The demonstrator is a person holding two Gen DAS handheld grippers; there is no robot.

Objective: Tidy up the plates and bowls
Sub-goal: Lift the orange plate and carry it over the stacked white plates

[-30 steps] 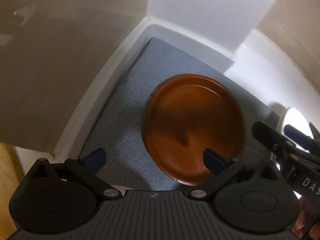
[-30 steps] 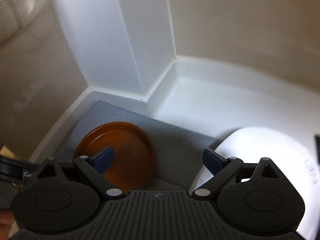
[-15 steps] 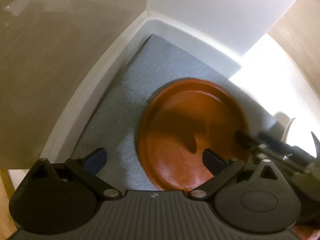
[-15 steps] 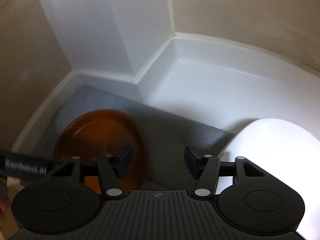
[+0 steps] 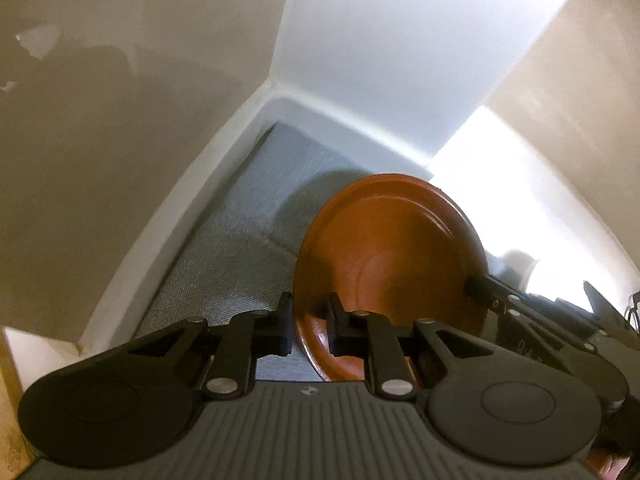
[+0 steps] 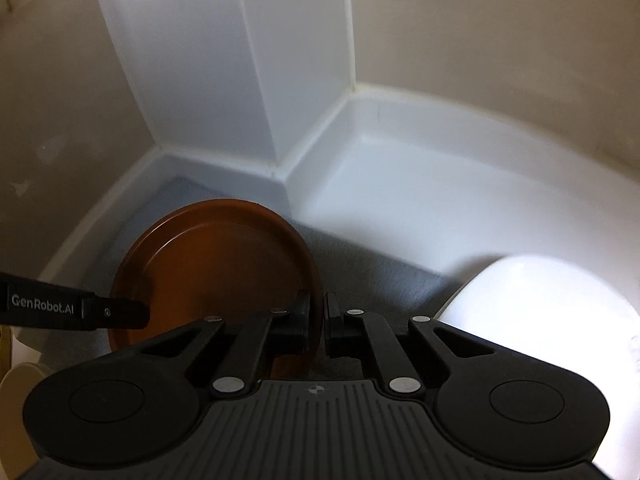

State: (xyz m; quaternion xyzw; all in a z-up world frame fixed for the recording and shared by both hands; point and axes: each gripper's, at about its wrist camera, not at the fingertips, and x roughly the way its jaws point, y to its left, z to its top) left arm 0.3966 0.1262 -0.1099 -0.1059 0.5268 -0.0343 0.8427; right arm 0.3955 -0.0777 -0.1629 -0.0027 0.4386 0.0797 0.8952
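On the grey mat (image 5: 240,248), in the corner of the white counter (image 6: 400,184), a brown plate (image 5: 392,252) serves as landmark. It appears tilted, with its near edge raised off the mat, which extends to the plate's left and behind it.

Left tool (image 5: 309,326): the 2 fingers are drawn close together on the plate's near-left rim, 1 finger outside the rim and 1 inside the well, so the tool grips the plate. In the right wrist view the same tool appears as a black bar lettered "GenRobot.AI", reaching the plate's left edge.

Right tool (image 6: 318,318): the 2 fingers are nearly closed on the plate's right rim (image 6: 316,280), 1 on each face, so this tool also grips the plate. In the left wrist view this tool (image 5: 480,286) meets the plate's right edge.

Right of the plate, off the mat's right edge, a white dish (image 6: 540,304) sits on the counter; it is overexposed, and whether it is a plate or a bowl cannot be told.

Behind the plate, a white pillar (image 6: 224,80) rises from the counter corner, with beige walls (image 6: 500,32) on either side.
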